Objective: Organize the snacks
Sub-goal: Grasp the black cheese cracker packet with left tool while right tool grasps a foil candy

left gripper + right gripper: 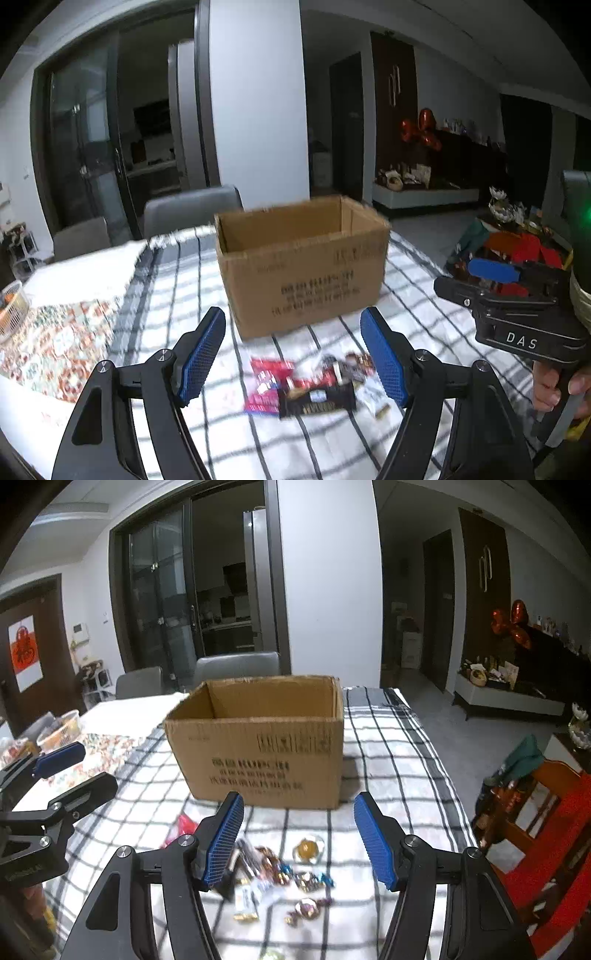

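An open cardboard box (303, 258) stands on the checked tablecloth; it also shows in the right wrist view (258, 738). In front of it lies a small pile of snacks: a red packet (264, 384), a dark bar (317, 400) and several wrapped candies (306, 880). My left gripper (295, 354) is open and empty, hovering above the pile. My right gripper (301, 842) is open and empty, above the candies. The right gripper's body (517, 314) shows at the right of the left wrist view.
Grey chairs (236, 670) stand behind the table. A floral cloth (55, 343) and a white basket (13, 310) lie to the left. A red wooden chair (543, 830) with items stands at the right. The table edge (436, 746) runs along the right.
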Available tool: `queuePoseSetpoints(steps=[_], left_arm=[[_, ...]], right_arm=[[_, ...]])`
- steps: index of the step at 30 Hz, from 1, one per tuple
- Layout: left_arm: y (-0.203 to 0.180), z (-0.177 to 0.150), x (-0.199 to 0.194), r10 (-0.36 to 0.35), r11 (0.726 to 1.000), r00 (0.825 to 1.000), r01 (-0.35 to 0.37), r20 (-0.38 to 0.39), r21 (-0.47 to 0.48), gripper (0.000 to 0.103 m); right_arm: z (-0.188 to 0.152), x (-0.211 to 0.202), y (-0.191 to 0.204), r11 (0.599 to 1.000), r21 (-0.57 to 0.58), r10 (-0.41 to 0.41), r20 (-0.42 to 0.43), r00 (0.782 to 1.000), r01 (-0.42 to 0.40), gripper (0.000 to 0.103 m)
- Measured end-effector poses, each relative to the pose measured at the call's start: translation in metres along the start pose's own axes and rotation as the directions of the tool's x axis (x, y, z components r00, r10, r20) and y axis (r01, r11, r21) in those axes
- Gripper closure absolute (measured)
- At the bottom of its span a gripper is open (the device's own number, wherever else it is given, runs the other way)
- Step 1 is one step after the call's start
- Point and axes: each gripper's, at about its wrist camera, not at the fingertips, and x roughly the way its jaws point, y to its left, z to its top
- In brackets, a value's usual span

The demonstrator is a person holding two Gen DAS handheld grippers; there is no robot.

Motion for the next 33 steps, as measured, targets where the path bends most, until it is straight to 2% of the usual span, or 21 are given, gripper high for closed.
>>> queuePoseSetpoints(steps=[4,10,25,33], left_arm=[[-0.003,-0.019,0.015,-0.027,0.999,0.996,0.025,-0.089,-0.024,0.028],[-0.006,-0.037,0.035,-0.049,0.998,0.984,0.041,-0.171,-0.051,0.028],[0.001,-0.072,0.065,-0.084,0.994,0.957,0.059,-0.277,-0.097,0.028],[0.007,-0.086,0.076,-0.099,0.991,0.947,0.068,-0.305,-0.112,0.026]], right_arm=[[-0.02,0.001,0.001,1.0,-0.007,-0.008,-0.034,0.999,0.008,0.04],[-0.04,0.016,-0.004,1.0,0.014,-0.005,-0.11,0.994,0.007,0.04],[-0.074,0.044,-0.003,0.999,0.035,0.004,-0.228,0.974,0.004,0.04],[-0.092,0.056,0.001,0.999,0.05,0.008,-0.282,0.959,0.006,0.04]])
